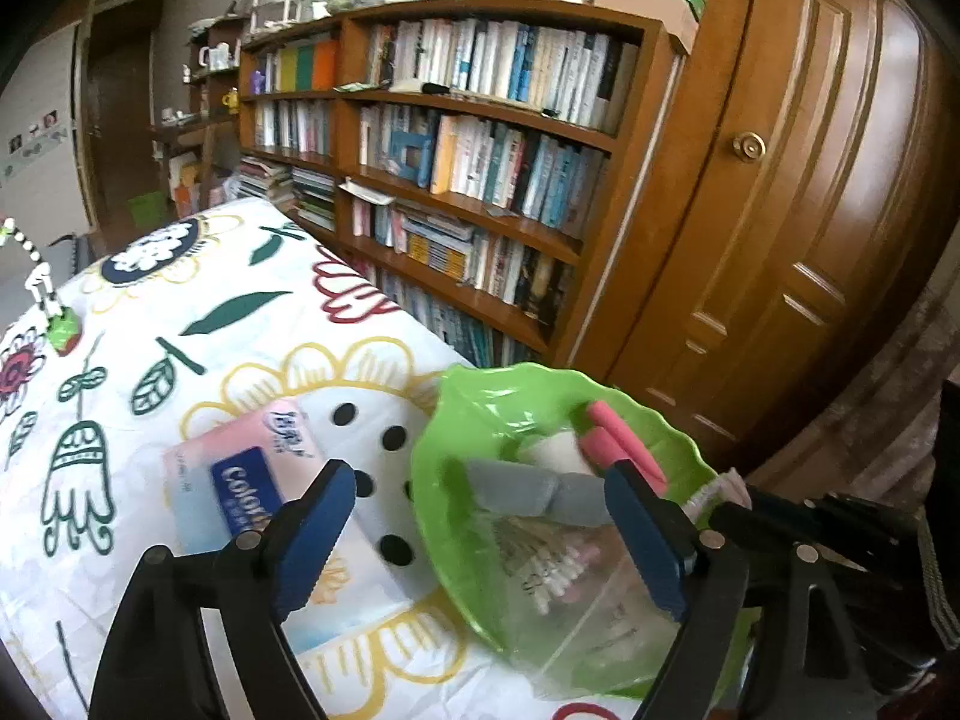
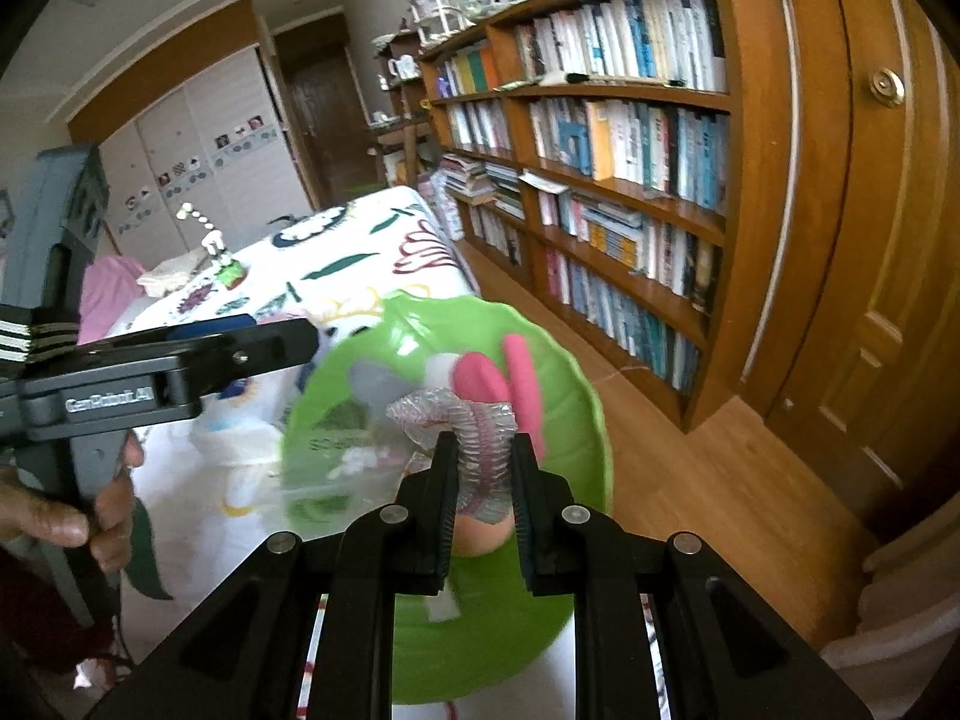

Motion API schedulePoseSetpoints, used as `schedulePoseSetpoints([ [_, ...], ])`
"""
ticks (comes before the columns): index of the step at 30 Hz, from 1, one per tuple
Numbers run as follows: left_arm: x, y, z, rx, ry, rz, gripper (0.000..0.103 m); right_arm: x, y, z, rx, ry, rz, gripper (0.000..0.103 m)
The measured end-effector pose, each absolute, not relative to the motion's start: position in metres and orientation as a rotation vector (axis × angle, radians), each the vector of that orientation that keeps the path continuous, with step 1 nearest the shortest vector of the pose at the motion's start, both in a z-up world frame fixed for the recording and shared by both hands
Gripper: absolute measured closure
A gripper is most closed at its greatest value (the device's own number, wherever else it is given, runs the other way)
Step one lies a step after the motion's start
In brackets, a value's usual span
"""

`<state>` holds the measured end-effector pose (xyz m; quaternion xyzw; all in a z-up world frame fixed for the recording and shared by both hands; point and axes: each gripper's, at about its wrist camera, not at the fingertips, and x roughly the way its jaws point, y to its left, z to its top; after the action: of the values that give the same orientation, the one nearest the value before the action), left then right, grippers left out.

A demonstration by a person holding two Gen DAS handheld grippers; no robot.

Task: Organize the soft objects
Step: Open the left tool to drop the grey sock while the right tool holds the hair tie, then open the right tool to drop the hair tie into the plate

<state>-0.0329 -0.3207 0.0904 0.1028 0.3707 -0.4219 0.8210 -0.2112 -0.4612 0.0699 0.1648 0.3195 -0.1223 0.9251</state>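
One crinkled, ribbed soft piece (image 2: pixel 483 450), silvery-pink and looking like a scrunched net or ruffle, sits pinched between the jaws of the right hand-held gripper (image 2: pixel 483 468). Its long axis runs forward along the fingers and curls left at the far end, over the green bowl (image 2: pixel 576 420). A peach-coloured rounded part shows below it between the jaws (whether it belongs to the same piece, cannot tell).

Directly beneath and ahead lies the bowl interior, already holding pink foam sticks (image 2: pixel 522 384), a white block (image 2: pixel 441 369) and a grey sponge (image 2: pixel 375 381), plus a clear bag of cotton swabs (image 1: pixel 555 564). So the held piece is above the near part of the bowl, with the contents just beyond it.

From the left wrist view the same ruffle (image 1: pixel 717 489) appears at the bowl's right rim (image 1: pixel 678 420), close beside the left hand-held gripper's right finger. The left hand-held gripper (image 1: pixel 480 531) is spread wide, nothing between its blue pads (image 1: pixel 315 534); it spans the bowl's left half, one pad over the tabletop (image 1: pixel 180 312), the other over the bowl. A tissue pack (image 1: pixel 240 480) lies on the cloth just left of the bowl.

Judgement: right hand is the working one, and the drop depends on the piece staying inside the rim.
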Motion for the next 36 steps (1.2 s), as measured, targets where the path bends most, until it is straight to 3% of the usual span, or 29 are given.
schedulePoseSetpoints([
  [25, -0.036, -0.284, 0.080, 0.197, 0.795, -0.853, 0.010, -0.186, -0.443, 0.036, 0.341, 0.787, -0.196, 0.085],
  [31, -0.039, -0.282, 0.078, 0.207, 0.786, -0.839, 0.001, -0.187, -0.440, 0.033, 0.367, 0.786, -0.183, 0.085],
  [36, -0.042, -0.279, 0.077, 0.218, 0.785, -0.821, 0.001, -0.192, -0.433, 0.036, 0.359, 0.775, -0.183, 0.082],
])
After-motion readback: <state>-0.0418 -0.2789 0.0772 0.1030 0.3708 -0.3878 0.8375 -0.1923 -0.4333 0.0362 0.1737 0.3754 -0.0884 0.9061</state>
